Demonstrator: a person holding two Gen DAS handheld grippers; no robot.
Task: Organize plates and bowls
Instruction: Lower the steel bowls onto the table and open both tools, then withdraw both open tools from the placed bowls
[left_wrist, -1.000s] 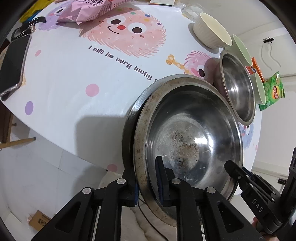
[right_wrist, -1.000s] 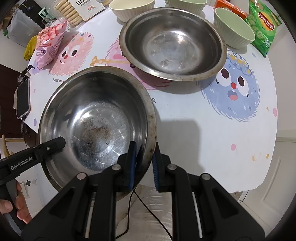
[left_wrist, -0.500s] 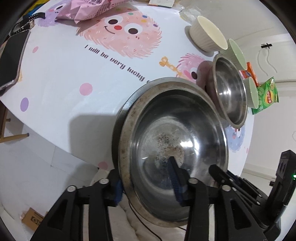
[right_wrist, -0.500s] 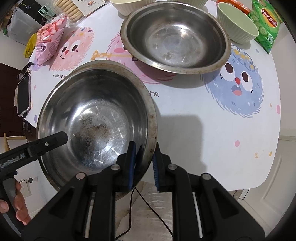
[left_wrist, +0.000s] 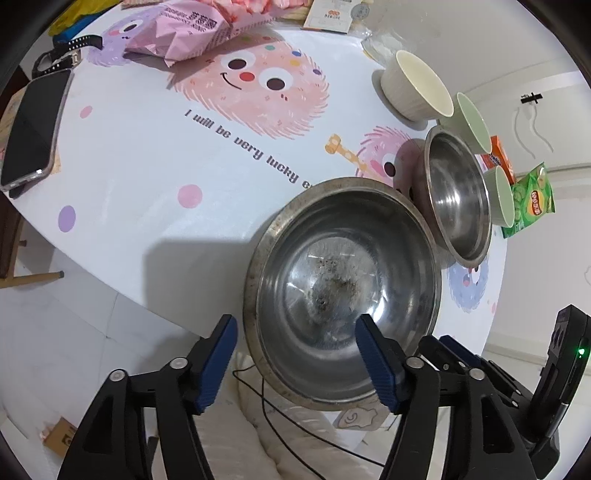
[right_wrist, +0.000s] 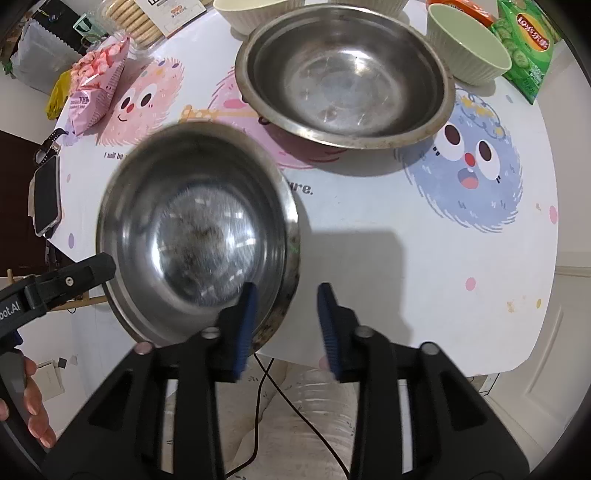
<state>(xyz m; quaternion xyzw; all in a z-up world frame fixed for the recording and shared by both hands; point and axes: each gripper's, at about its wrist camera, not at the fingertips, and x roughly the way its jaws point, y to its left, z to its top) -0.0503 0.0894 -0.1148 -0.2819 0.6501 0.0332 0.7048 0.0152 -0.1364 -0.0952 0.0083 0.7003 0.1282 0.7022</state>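
While both grippers have just been opening, the large steel bowl (left_wrist: 343, 291) sits at the near edge of the table (left_wrist: 147, 192), mouth up and round, with no long axis. Its rim passes untouched between the wide left fingers (left_wrist: 218, 365) and the half-open right fingers (right_wrist: 245, 325). Both hands are equally near.

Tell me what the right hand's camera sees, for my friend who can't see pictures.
A big, blurry steel bowl sits at the near edge of a cartoon-monster table, with the right gripper open around its rim, jaws just opening. Behind it rest a second steel bowl and a green bowl.
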